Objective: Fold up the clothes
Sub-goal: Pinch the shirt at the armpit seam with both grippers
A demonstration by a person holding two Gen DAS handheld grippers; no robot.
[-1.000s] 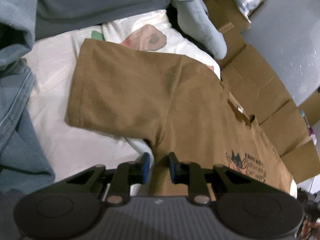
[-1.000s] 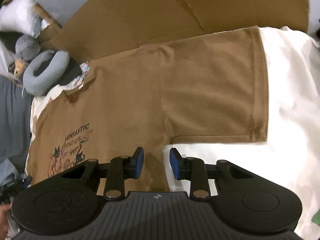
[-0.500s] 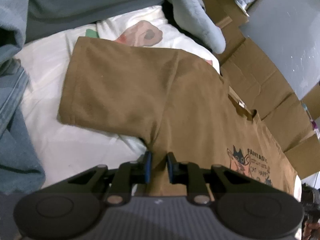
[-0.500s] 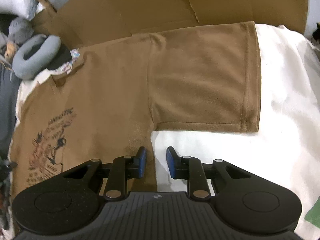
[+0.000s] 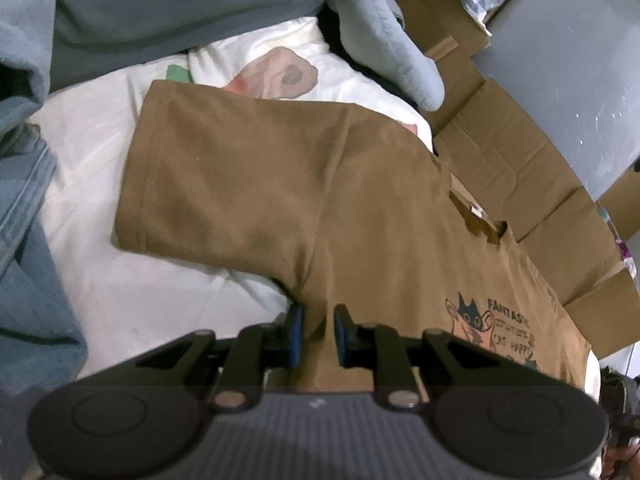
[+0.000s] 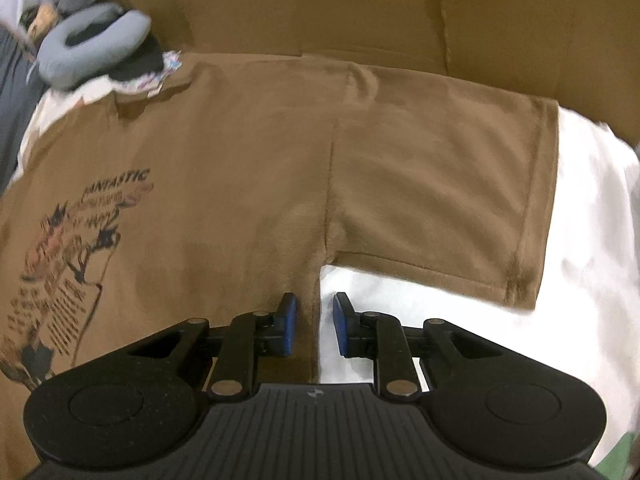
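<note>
Nearest the left wrist camera, the left gripper [image 5: 316, 334] has its blue-padded fingers spread, a strip of brown cloth showing in the gap just below the armpit seam; whether the pads touch the fabric I cannot tell. The right gripper [image 6: 314, 330] is likewise spread, straddling the shirt's side edge below the other armpit, one finger over cloth and one over the white sheet [image 6: 592, 248]. The brown T-shirt [image 5: 360, 208] lies flat and face up on that sheet, both short sleeves laid out sideways, a cat print with lettering [image 6: 80, 224] on the chest. Beyond the collar lie flattened cardboard [image 5: 532, 184] and a grey neck pillow [image 6: 84, 48]. Blue-grey clothes [image 5: 28, 272] are heaped left of the left sleeve.
</note>
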